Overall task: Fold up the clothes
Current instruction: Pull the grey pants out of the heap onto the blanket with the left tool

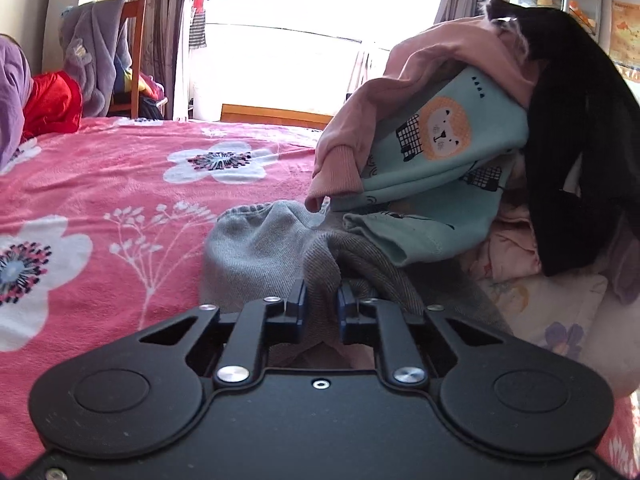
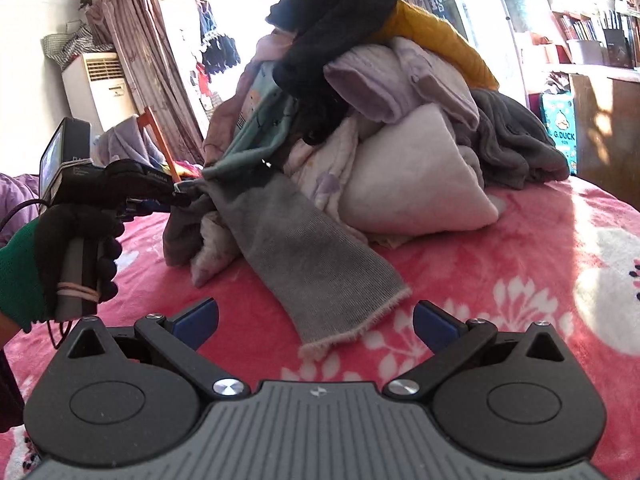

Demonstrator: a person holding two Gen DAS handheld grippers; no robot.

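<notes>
Black two-finger grippers, gloved hand

The left gripper [image 1: 322, 300] is matte black with silver screws and blue pads; the right gripper [image 2: 316, 320] adds a ribbed grey plate. In the right wrist view the left hand [image 2: 76, 240] wears a black glove with a green cuff, its grey handle rubber-banded, a cable trailing.

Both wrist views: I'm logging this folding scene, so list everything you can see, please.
Grey garment: one, grey, front of pile, trailing onto the bedspread.
Teal printed top: one, teal, in the pile.
Pink garment: one, pink, draped over the teal top.
Black garment: one, black, on top of the pile.
Mustard garment: one, yellow, pile's rear.
Bedspread: one, pink floral, beneath everything.
Chair: one, wooden, by the curtains.
Left gripper: shut on grey garment.
Right gripper: open, empty.
</notes>
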